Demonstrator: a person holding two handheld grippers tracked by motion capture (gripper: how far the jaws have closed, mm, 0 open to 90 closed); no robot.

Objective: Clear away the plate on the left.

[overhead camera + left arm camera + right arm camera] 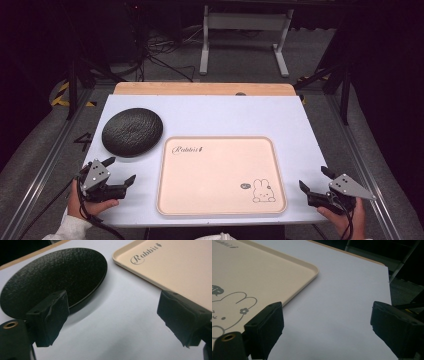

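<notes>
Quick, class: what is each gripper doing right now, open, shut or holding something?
Left gripper: open, holding nothing, near the black plate.
Right gripper: open, holding nothing, beside the tray.

The table has a pale, bluish-white top, with a strip of light wood showing along its far edge. On the left lies a round plate, black all over with a rough, pebbled grain. To its right sits a tray in a soft peach-cream, with grey script lettering in its far left corner and, near its right corner, a bunny drawn in thin grey outline with a small grey flower on it and a dark grey speech bubble beside it. The left gripper and the right gripper are black, each topped by a grey plate. The floor is grey.
</notes>
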